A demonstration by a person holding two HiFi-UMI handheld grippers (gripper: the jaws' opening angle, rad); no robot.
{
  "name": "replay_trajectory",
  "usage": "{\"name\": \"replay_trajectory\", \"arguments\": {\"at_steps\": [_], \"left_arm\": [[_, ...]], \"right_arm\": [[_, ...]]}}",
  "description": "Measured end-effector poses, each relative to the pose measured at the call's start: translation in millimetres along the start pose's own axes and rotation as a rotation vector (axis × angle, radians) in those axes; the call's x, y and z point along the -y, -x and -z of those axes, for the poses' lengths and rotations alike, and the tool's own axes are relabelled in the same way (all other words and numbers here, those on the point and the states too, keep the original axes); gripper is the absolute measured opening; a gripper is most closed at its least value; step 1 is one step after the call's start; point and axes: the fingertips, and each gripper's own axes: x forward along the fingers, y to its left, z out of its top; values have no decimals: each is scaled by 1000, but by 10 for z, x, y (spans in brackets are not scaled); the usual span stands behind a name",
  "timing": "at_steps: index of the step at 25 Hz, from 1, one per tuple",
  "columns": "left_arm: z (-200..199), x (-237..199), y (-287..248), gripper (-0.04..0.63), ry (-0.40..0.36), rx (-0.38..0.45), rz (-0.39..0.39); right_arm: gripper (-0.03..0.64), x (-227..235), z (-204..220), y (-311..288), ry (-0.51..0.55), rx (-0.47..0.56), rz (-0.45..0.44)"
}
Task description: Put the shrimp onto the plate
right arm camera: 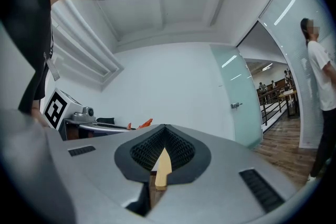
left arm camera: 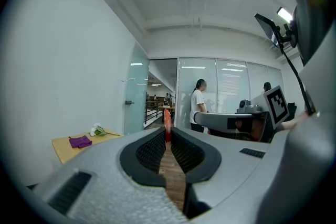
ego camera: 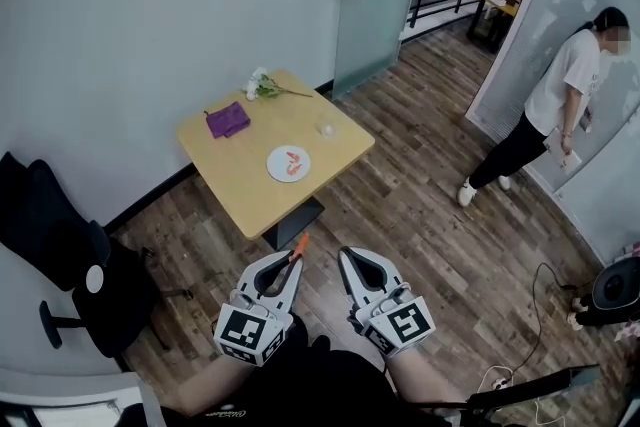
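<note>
A small orange shrimp (ego camera: pixel 301 244) sticks out from the tips of my left gripper (ego camera: pixel 297 258), which is shut on it, held low over the wood floor short of the table. In the left gripper view the shrimp (left arm camera: pixel 167 119) stands upright between the closed pads. My right gripper (ego camera: pixel 345 256) is beside it, shut with nothing in it. The white plate (ego camera: pixel 275 172) lies on the yellow table (ego camera: pixel 250 195) ahead, with another orange shrimp (ego camera: pixel 293 162) on it. The right gripper view shows the held shrimp (right arm camera: pixel 145 123) off to the left.
On the table lie a purple cloth (ego camera: pixel 228 119), a white flower (ego camera: pixel 262 86) and a small clear cup (ego camera: pixel 325 128). A black office chair (ego camera: pixel 75 260) stands at the left. A person (ego camera: pixel 555 105) stands by the glass wall at right. Cables (ego camera: pixel 540 300) lie on the floor.
</note>
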Motion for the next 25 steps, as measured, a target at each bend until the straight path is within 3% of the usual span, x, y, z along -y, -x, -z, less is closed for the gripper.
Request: {"name": "replay_trajectory", "arguments": {"at_steps": [9,17,25], "left_arm": [[115,-529,-492,28,43,-7,-4],[-27,-1393,-983,28,46,13,-2],[-251,-2155,-1395,29,29,36,33]], "right_arm": [[2,409,45,-645,25,-33,-17],[2,699,-20,-1617,23,-26,-36],[2,937,-30,-2449,62,-38,20]]}}
